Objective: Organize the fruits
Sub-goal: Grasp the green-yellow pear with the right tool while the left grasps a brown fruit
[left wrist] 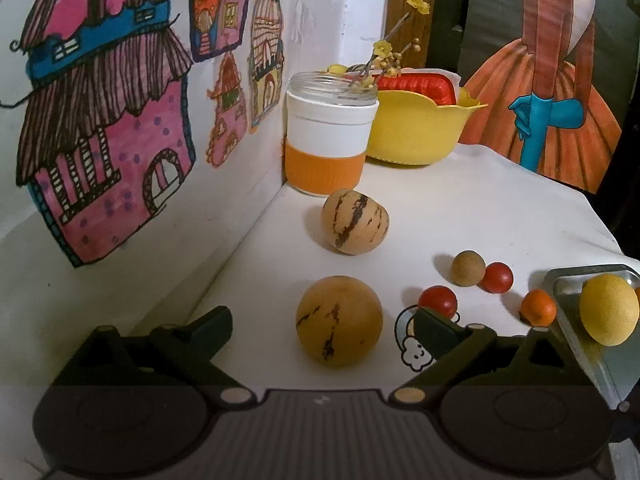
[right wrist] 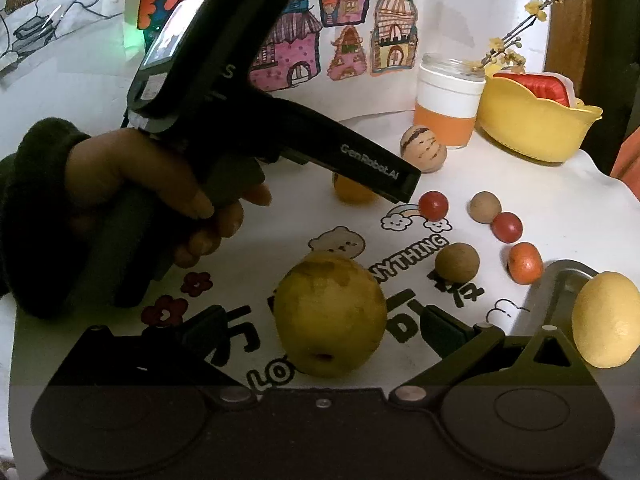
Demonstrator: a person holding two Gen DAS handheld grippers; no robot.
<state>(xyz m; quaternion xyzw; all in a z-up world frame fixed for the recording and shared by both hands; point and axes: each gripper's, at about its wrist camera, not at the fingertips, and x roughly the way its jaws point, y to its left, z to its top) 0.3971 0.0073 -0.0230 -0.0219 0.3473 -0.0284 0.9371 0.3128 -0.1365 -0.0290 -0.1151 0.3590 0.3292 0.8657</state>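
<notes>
left gripper (left wrist: 322,326) sitting released around striped melon (left wrist: 339,321), right gripper (right wrist: 320,328) gaping around yellow pear (right wrist: 330,314), lemon (right wrist: 606,318) lying at three o'clock

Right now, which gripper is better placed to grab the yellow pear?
Right. The right gripper is open with the pear directly between its fingers. The left gripper is open around a striped melon farther back.

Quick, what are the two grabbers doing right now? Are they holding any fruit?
Left gripper: open, holding nothing; a round striped fruit sits between its fingers.
Right gripper: open, holding nothing; a yellow pear sits between its fingers.
</notes>
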